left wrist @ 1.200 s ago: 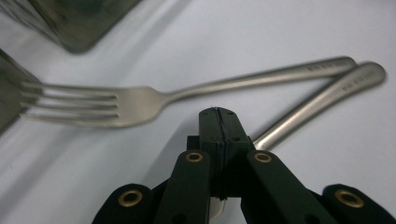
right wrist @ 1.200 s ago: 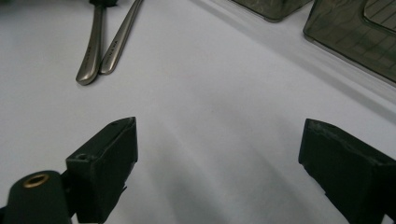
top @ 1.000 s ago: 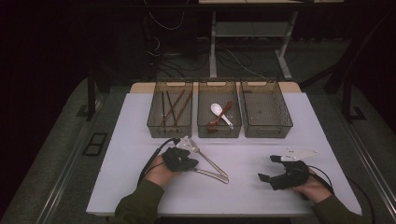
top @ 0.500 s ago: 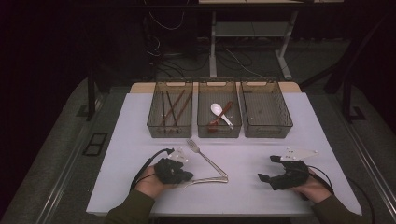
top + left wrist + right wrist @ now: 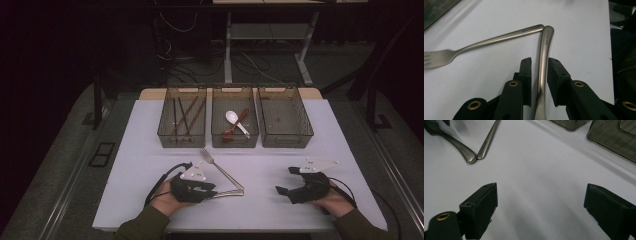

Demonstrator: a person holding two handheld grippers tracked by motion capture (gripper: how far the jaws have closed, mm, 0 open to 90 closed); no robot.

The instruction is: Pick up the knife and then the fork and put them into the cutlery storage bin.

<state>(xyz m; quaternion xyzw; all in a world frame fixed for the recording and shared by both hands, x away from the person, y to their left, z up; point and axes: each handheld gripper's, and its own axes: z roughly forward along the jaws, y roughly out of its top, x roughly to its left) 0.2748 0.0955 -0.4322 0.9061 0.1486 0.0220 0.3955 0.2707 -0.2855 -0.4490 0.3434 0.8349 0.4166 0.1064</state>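
White table (image 5: 280, 165), dark room; left claw (image 5: 539, 72) straddles utensil handle (image 5: 543, 55); right claw (image 5: 541, 205) wide.

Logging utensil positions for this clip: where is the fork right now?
In the high view the fork lies on the white table in front of the middle bin, just right of the left gripper, its handle end touching another utensil's handle.

Three clear bins (image 5: 234, 141) stand side by side at the far edge of the white table (image 5: 125, 170). The left bin (image 5: 181, 120) holds brown chopsticks (image 5: 186, 115). In the middle bin (image 5: 235, 120) a white spoon (image 5: 235, 120) lies across a brown spoon (image 5: 235, 126) (they touch). Behind the table, cables (image 5: 185, 47) trail over the dark floor.
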